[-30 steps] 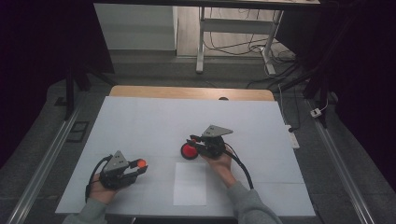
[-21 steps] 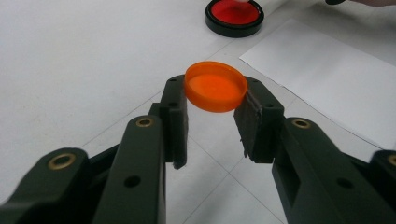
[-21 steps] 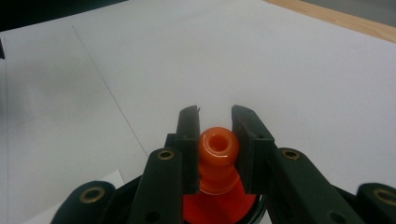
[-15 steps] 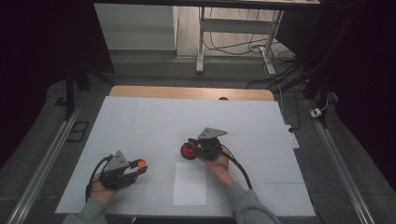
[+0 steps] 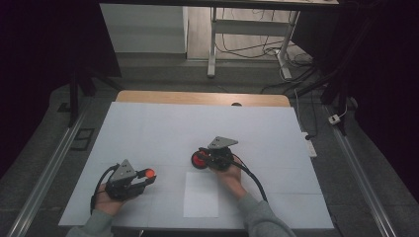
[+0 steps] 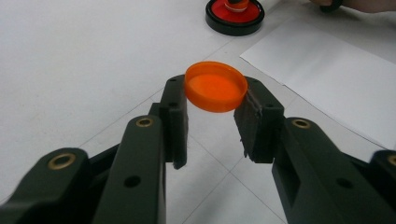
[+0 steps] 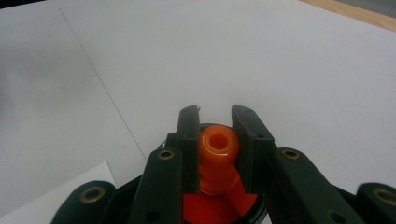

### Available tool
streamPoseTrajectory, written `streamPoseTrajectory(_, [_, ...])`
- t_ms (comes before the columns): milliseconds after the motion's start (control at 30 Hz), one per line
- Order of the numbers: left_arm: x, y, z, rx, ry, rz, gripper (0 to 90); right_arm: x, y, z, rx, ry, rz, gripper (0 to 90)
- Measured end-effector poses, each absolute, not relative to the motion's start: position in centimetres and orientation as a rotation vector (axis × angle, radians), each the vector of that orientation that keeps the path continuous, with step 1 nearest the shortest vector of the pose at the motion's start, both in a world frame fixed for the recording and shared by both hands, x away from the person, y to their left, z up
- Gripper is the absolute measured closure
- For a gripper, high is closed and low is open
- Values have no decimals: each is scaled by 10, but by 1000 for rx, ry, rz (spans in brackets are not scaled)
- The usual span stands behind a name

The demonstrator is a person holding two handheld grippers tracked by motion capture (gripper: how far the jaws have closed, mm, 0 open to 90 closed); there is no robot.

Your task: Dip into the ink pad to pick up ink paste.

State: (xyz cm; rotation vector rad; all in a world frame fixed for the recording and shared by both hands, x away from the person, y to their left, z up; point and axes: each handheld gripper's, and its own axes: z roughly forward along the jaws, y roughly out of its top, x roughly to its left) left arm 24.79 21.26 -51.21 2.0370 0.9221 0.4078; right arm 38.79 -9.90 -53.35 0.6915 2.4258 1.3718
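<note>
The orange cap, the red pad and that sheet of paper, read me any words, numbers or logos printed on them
No readable text on any of them.
Orange cap, in the left gripper: plain, unmarked.
Red pad with the orange knob in the right gripper: no label shows.
Sheet of paper: blank.

I see the paper sheet (image 5: 201,194) lying on the table (image 5: 148,123), between my two hands, with the round base (image 5: 199,159) just behind it.

Orange cap (image 6: 215,87), seemingly red-black base (image 6: 235,15)
</note>
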Motion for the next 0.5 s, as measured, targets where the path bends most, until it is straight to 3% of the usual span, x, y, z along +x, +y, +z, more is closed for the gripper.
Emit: streamPoseTrajectory(500, [247,212,-511,2035,920,410,648,386,-99,-535,695,2413,1365,727])
